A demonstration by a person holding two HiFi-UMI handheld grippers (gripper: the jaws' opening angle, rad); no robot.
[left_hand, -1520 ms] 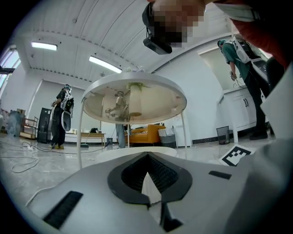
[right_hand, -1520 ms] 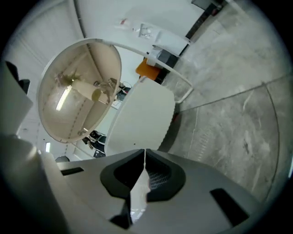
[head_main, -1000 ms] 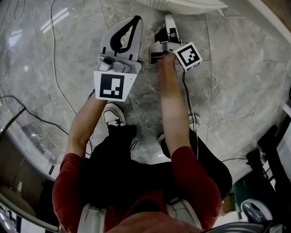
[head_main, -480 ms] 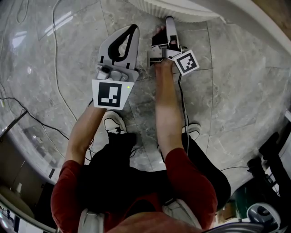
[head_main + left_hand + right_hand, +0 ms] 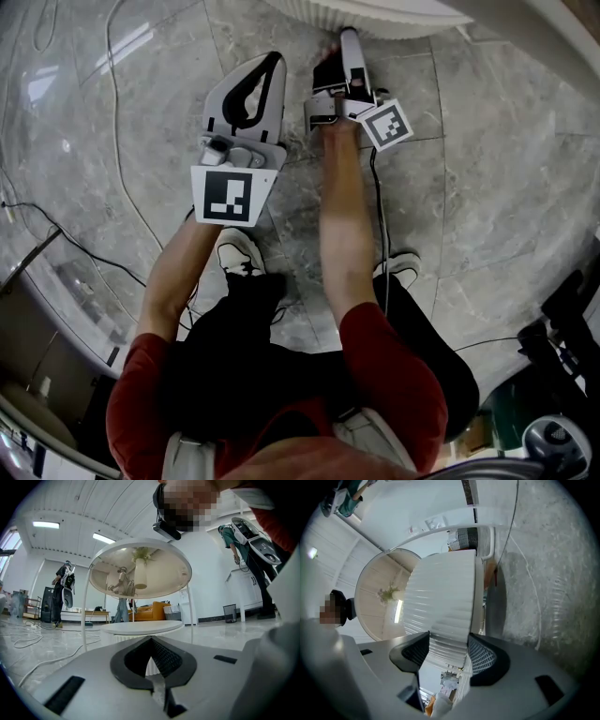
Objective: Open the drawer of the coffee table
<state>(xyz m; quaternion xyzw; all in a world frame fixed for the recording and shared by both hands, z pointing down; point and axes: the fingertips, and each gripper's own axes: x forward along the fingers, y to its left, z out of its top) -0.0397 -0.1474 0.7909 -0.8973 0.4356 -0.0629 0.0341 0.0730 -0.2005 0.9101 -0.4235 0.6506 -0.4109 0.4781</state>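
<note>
While closing, straddles the ribbed white drawer [image 5: 445,602] at the foot of the coffee table [image 5: 403,14] with the right gripper [image 5: 348,39], jaws wide, front between the pads. Holds the left gripper [image 5: 275,62] just beside, jaws pressed together on nothing. Has loose cables [image 5: 116,150] around on the marble floor [image 5: 487,187], thin table legs [image 5: 85,611] flanking the drawer

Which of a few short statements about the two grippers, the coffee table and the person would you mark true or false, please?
1. The left gripper's fingers are together with nothing between them. True: the left gripper is shut and empty.
2. Nothing stands between the right gripper's fingers. False: the right gripper has the coffee table, ribbed and white, between its fingers, which are closing.
3. The floor is grey stone-look tile. True: see the floor.
4. The person wears blue sleeves. False: the sleeves are red.
</note>
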